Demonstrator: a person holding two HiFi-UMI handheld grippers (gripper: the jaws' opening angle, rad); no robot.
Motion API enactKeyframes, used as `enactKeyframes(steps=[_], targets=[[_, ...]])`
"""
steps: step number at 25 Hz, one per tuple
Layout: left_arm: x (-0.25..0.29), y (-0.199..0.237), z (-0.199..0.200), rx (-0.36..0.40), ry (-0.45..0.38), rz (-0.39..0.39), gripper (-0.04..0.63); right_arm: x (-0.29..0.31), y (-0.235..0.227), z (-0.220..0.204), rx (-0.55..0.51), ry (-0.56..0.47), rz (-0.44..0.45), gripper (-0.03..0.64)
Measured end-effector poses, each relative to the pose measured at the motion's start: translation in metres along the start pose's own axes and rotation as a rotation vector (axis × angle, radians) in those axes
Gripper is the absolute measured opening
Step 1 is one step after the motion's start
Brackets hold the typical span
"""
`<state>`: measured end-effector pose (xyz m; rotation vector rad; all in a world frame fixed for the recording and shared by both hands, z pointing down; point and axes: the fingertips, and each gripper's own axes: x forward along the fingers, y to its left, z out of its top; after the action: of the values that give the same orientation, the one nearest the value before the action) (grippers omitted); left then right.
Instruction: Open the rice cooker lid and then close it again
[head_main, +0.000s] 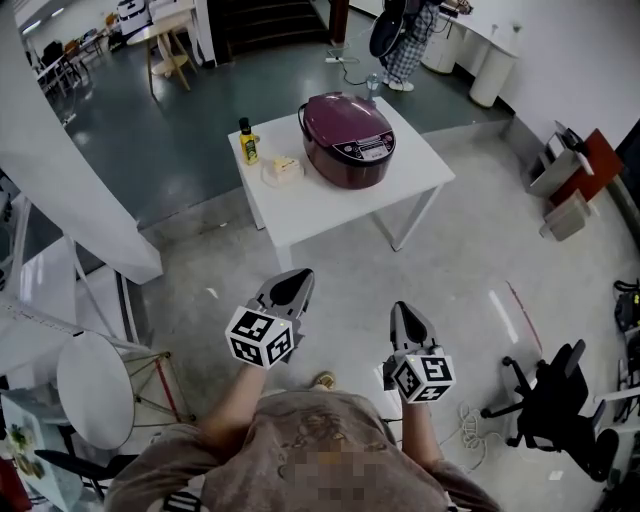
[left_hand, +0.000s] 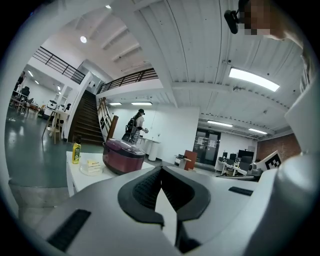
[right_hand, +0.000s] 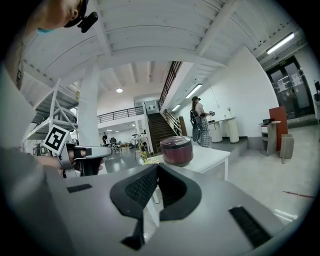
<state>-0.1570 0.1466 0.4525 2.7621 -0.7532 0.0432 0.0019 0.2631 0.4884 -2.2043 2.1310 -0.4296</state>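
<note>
Both closed and empty, left gripper (head_main: 297, 283) and right gripper (head_main: 407, 318) hang well short of the cooker (head_main: 348, 140); a hasty closed-jaw poke could shove it instead of unlatching it.

**Rice cooker stands closed on the far table**

The rice cooker (head_main: 347, 140) is a round, squat, glossy maroon pot. It stands upright on the right half of a white table (head_main: 310, 210) at the far side of the scene. Its domed lid (head_main: 340, 118) is down and shut, and a pale control panel (head_main: 370, 150) sits on the cooker's near edge.
</note>
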Motion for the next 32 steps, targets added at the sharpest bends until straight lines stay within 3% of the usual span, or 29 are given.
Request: enactKeyframes(steps=[13,32], targets=[[0.068,0.019,0.011,-0.001,-0.015,0.042,0.021,0.058,-0.049,0.015,0.006,0.011,0.05,0.003],[0.192,0.095,0.033,-0.016,-0.027,0.041,0.021,0.178,-0.106,0.036,0.009,0.015,0.067,0.003]])
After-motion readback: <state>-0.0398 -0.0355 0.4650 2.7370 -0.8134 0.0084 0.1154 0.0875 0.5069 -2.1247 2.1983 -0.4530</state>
